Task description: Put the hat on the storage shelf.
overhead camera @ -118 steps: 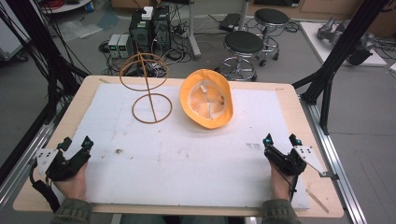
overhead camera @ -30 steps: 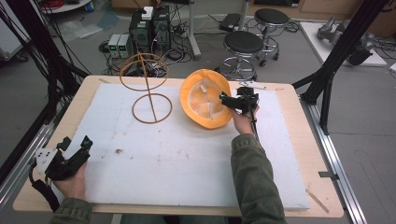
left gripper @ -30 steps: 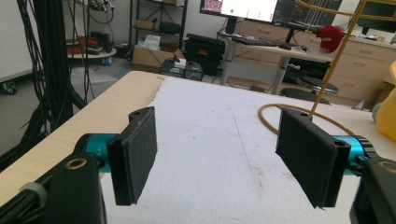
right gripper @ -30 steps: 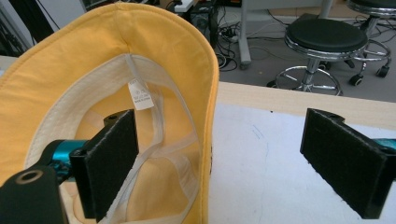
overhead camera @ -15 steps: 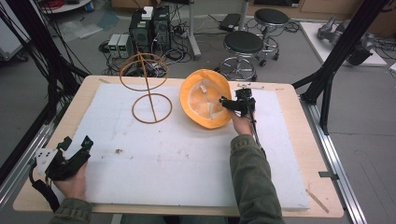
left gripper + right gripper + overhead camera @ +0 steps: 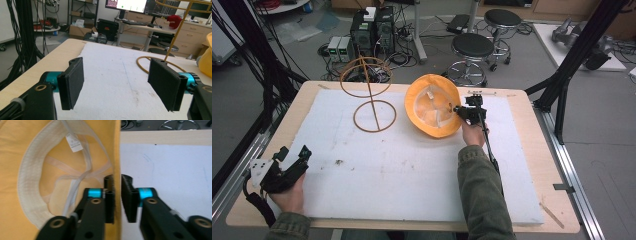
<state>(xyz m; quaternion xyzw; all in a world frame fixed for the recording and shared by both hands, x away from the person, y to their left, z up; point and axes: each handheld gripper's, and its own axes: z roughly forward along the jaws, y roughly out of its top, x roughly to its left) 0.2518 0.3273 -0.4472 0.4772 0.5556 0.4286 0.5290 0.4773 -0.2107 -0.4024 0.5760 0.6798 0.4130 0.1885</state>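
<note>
A yellow hat [image 6: 432,105] lies upside down at the back middle of the white foam board [image 6: 402,170], its pale lining and straps [image 6: 37,145] facing up. My right gripper [image 6: 458,111] sits at the hat's right edge, one jaw inside and one outside, shut on the brim [image 6: 117,195]. My left gripper [image 6: 294,155] rests near the front left corner of the board, open with nothing between its pads [image 6: 115,77]. A brown wire stand [image 6: 371,95] with two rings stands left of the hat; its base and stem [image 6: 175,37] show in the left gripper view.
The board covers a wooden table [image 6: 532,125] with a metal rail along each side. Black frame posts [image 6: 572,65] rise at the back right and back left. Two stools [image 6: 472,47] and electronics boxes stand on the floor behind the table.
Since 3.9 s ago my right gripper has gone from the front right of the board to the hat's brim. Over the last second it has barely shifted. The left gripper has stayed put.
</note>
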